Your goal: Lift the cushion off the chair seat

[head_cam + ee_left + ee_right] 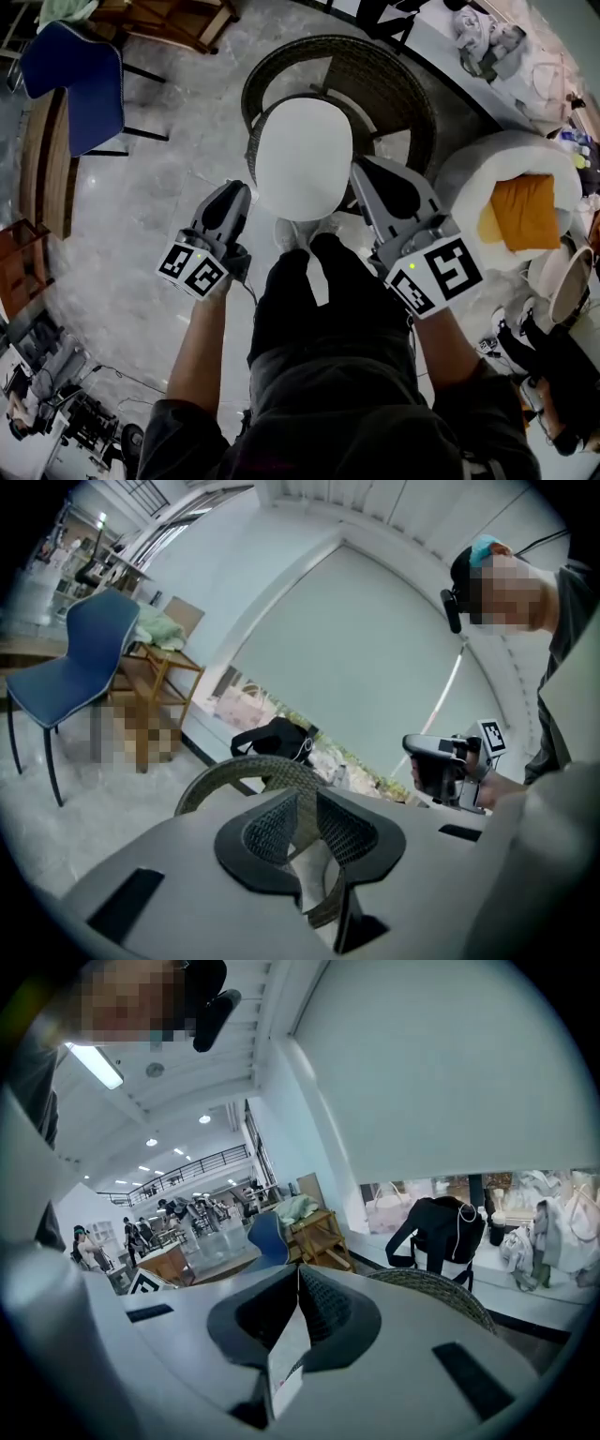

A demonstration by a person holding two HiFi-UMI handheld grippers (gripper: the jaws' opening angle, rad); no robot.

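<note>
A white oval cushion [303,159] lies on the seat of a round wicker chair [394,80] in the head view. My left gripper [238,190] is at the cushion's near-left edge and my right gripper [362,171] at its right edge; I cannot tell whether either touches it. In the left gripper view the left gripper [307,803] stands a little open, with the wicker rim [248,772] and a white patch showing through the gap. In the right gripper view the right gripper [298,1281] has its jaws meeting at the tips, with a thin white strip in the slit behind them.
A blue chair [80,84] stands at the far left by wooden furniture [42,159]. A white round seat with an orange cushion [520,211] stands at the right. The person's dark-trousered legs [319,309] are just in front of the wicker chair. A black bag [277,738] lies behind it.
</note>
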